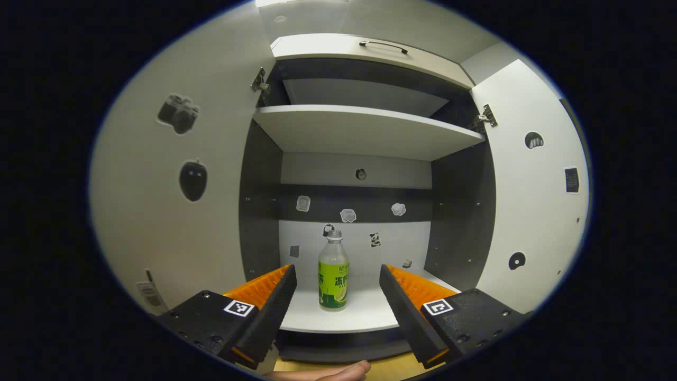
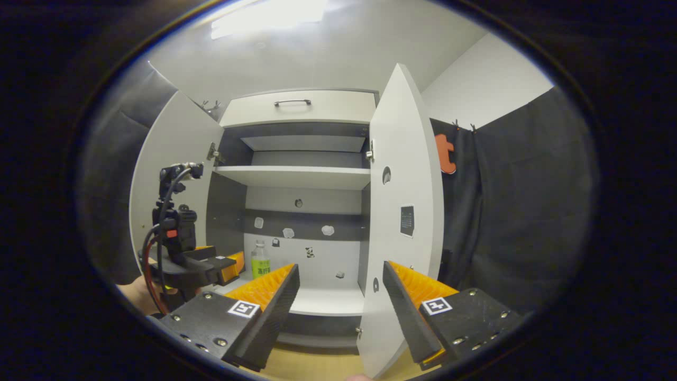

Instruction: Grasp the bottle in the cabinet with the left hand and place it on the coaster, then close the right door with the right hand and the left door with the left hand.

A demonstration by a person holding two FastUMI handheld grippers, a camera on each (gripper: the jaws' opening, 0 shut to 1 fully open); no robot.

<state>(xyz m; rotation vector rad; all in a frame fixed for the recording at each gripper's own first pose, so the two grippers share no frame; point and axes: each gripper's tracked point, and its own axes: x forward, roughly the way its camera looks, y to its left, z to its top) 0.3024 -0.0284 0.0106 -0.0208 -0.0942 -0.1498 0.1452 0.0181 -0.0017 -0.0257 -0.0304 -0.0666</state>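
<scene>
A clear bottle (image 1: 333, 275) with a green label stands upright on the cabinet's lower shelf (image 1: 370, 312). My left gripper (image 1: 337, 275) is open in front of it, and the bottle shows in the gap between the fingers, a little farther in. Both cabinet doors stand open: the left door (image 1: 174, 196) and the right door (image 1: 529, 201). In the right gripper view my right gripper (image 2: 341, 275) is open and holds nothing. It hangs back from the cabinet, and the right door (image 2: 402, 227) stands edge-on just ahead of it. The bottle (image 2: 260, 260) and the left gripper (image 2: 225, 264) show at the left.
An upper shelf (image 1: 365, 129) spans the cabinet above the bottle. A drawer front with a dark handle (image 1: 383, 46) tops the cabinet. Small stickers dot the back panel and both doors. A fingertip (image 1: 338, 371) shows at the bottom edge. Black cloth (image 2: 518, 211) hangs to the right.
</scene>
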